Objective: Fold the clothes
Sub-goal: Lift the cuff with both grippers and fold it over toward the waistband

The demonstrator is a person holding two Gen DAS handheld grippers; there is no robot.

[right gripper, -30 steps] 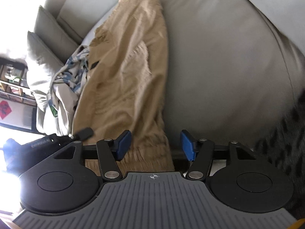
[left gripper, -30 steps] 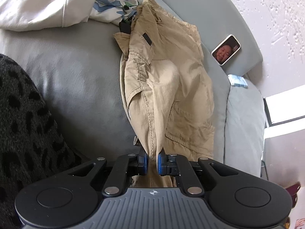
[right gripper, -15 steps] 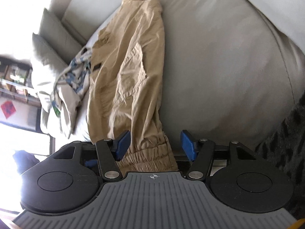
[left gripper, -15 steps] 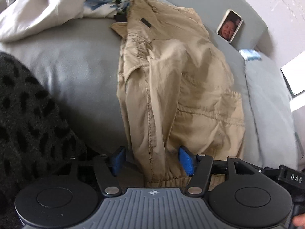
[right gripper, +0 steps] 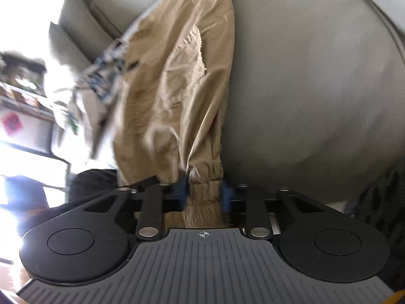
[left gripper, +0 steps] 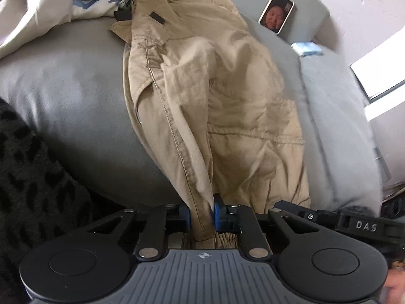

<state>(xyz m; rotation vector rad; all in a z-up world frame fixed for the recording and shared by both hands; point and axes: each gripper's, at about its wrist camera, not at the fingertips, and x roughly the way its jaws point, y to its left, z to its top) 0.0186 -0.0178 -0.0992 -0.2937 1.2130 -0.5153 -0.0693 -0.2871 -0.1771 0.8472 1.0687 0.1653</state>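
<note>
Grey sofa [left gripper: 76, 96], "DAS"-marked gripper [right gripper: 202, 195]

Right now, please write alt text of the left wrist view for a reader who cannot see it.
The left gripper has its jaws shut on a bunched fold of khaki trousers lying along a grey sofa. A phone leans on the backrest, and crumpled light clothes lie beyond.

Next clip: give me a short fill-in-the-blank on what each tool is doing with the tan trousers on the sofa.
1. The left tool is shut on a fold of the ____ trousers.
2. The right tool grips the trousers at the elastic ____.
3. The phone leans against the sofa's ____.

Missing words: tan; cuff; backrest
</note>
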